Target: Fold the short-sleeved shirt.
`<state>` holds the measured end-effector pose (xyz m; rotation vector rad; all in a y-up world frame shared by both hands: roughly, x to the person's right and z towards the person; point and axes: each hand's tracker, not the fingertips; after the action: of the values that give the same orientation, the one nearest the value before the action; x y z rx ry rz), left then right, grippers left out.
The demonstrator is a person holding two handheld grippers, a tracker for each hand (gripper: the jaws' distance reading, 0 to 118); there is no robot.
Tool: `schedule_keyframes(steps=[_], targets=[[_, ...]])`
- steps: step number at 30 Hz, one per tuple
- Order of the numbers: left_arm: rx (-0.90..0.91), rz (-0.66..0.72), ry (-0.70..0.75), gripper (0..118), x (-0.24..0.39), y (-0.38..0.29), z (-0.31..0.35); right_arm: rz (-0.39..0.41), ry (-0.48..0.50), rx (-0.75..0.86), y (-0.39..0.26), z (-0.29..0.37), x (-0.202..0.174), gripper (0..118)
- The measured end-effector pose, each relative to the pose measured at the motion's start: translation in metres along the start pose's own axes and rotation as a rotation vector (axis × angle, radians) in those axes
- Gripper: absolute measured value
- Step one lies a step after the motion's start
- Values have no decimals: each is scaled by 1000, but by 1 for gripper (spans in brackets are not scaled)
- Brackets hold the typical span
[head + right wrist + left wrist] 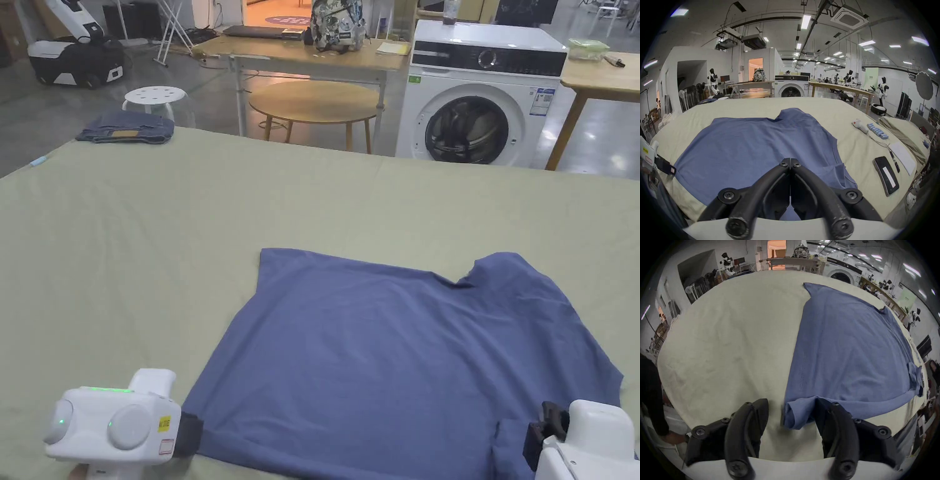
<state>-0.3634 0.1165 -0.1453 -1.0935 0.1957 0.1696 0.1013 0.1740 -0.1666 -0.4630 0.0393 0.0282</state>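
1. Shirt [400,350]: blue short-sleeved tee, spread flat on the pale green table cover [187,219]; collar notch on the far edge, hem toward you. In the head view its near right part shows a small folded flap beside your right gripper.
2. Your left gripper [791,415]: jaws apart. In the left gripper view the near left corner of the shirt bunches up in the gap between them; the right-hand jaw lies against the cloth, the other sits on bare cover, apart from the cloth. In the head view the white body rests at the bottom left w/ its black tip at the shirt's near left corner.
3. Your right gripper [790,162]: jaws together, tips meeting, over the near right part of the shirt in the right gripper view. Can't tell whether any cloth is pinched between them. In the head view it sits at the bottom right corner, black tip on the shirt.
4. Far left corner of the cover: folded jeans [127,128], well apart from the shirt.
5. Right of the shirt, in the right gripper view: a dark phone [886,176], a sheet of paper [903,156] and a row of small blue cylinders [877,130], all lying on the cover.
6. Behind the table: washing machine [481,94], round wooden table [315,103], white stool [155,97].
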Motion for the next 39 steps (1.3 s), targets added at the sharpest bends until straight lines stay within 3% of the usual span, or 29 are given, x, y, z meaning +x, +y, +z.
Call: schedule_keyframes(steps=[8,15,17,18,20,21,30,34,36,38,39], targets=[[-70,-78,24,58,2,14,-9,-20,-3,-23,-5,0,6,0],[-62,28,9,58,-2,11,-4,-32,-8,-29,-9,-1,11,0],[-37,39,2,49,-5,6,-1,-36,-9,-31,-10,-1,13,0],[-28,34,-4,39,-6,4,2,-36,-11,-34,-10,-1,14,0],[9,30,-35,6,-5,8,3,-34,-13,-38,-10,-2,16,0],[13,36,-75,2,-5,7,4,-33,-14,-40,-10,-2,17,0],[43,28,-89,1,1,-1,16,-33,-31,-65,-1,5,45,0],[54,3,-101,1,14,-2,34,27,-76,-178,6,2,75,3],[53,4,-105,1,10,1,31,37,-99,-237,5,-2,91,14],[54,2,-105,1,12,0,31,32,-98,-309,-1,-8,106,55],[54,0,-102,1,12,0,30,22,-104,-341,-7,-11,113,69]])
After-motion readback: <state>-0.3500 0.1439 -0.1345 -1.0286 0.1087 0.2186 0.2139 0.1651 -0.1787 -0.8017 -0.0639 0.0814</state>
